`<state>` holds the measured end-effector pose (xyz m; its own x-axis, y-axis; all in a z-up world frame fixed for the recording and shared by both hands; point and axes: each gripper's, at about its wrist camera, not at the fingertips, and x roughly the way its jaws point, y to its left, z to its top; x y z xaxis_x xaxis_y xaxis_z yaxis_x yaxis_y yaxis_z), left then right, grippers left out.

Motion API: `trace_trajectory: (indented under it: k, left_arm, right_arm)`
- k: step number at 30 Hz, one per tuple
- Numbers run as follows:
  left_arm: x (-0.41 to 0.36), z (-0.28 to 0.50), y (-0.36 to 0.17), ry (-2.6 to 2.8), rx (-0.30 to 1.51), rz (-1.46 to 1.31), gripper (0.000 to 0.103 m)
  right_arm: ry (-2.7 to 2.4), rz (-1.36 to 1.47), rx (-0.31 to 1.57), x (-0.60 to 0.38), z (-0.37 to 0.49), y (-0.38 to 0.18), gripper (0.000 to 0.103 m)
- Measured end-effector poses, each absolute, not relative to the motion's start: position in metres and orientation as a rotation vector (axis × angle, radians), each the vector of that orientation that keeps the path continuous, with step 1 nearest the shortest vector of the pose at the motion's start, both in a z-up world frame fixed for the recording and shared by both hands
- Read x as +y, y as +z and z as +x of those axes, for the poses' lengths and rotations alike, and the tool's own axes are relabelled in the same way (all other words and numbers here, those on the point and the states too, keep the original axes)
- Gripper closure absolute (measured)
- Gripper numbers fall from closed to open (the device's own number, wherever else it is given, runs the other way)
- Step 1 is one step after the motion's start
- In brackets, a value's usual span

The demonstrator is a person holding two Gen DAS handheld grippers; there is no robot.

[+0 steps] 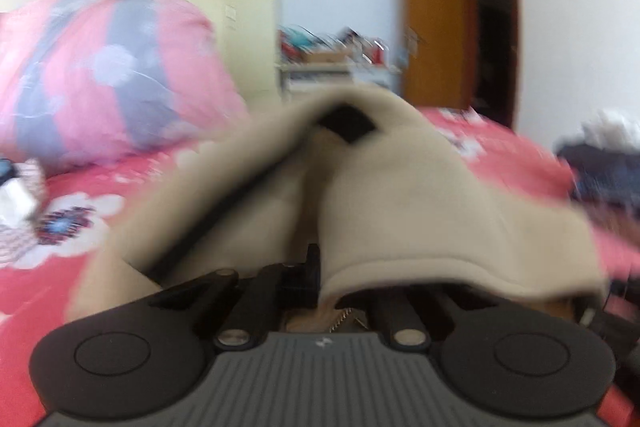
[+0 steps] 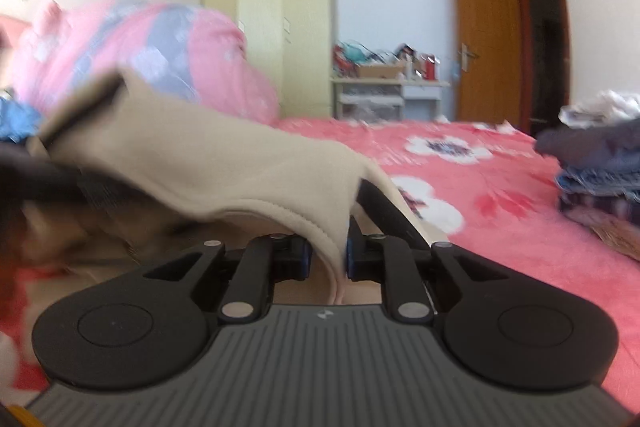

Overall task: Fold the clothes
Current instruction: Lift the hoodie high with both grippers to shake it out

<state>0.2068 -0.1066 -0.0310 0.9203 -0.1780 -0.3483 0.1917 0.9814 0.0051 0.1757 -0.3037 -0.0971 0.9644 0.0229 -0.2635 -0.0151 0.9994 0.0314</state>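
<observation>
Room: a bedroom with a pale yellow wardrobe point(image 2: 280, 31), an open wooden door point(image 2: 486, 35) and a cluttered small desk point(image 2: 390, 89) against the far wall.
Bed: a red floral sheet point(image 2: 460, 187) covers it; a rolled pink and grey quilt point(image 1: 100, 75) lies at its far left.
Garment: a beige garment with black trim point(image 1: 400, 195) is lifted off the bed and drapes across both tongs.
Left tongs point(image 1: 316, 267): cloth covers the fingers, so I cannot tell how far they are closed; they seem to be under a fold of the beige garment.
Right tongs point(image 2: 326, 255): closed tight on the hem of the beige garment, the blue pads point(image 2: 352, 255) pressing the cloth from both sides.
Stack: folded clothes point(image 2: 596, 175) sit at the bed's right edge, well apart from the garment.
</observation>
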Motion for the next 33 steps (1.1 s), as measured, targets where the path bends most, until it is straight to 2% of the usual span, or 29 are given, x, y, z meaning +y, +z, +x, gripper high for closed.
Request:
trace_trajectory:
  k: [5, 9, 16, 29, 33]
  left_arm:
    - [-0.088, 0.167, 0.003, -0.165, 0.203, 0.034, 0.098]
    - [-0.07, 0.153, 0.026, -0.118, 0.158, 0.021, 0.098]
    - [-0.035, 0.079, 0.106, -0.075, -0.073, -0.077, 0.098]
    - [-0.017, -0.092, 0.282, -0.088, -0.598, -0.057, 0.098]
    - [-0.024, -0.139, 0.323, -0.123, -0.667, -0.068, 0.097]
  right_arm:
    - [-0.01, 0.052, 0.287, -0.306, 0.191, -0.1, 0.084]
    - [-0.084, -0.083, 0.208, -0.289, 0.187, -0.086, 0.092]
    - [-0.195, -0.266, -0.159, -0.262, 0.127, 0.026, 0.094]
    - [-0.259, -0.299, -0.679, -0.255, -0.019, 0.203, 0.093]
    - [-0.276, -0.305, -0.838, -0.253, -0.064, 0.257, 0.093]
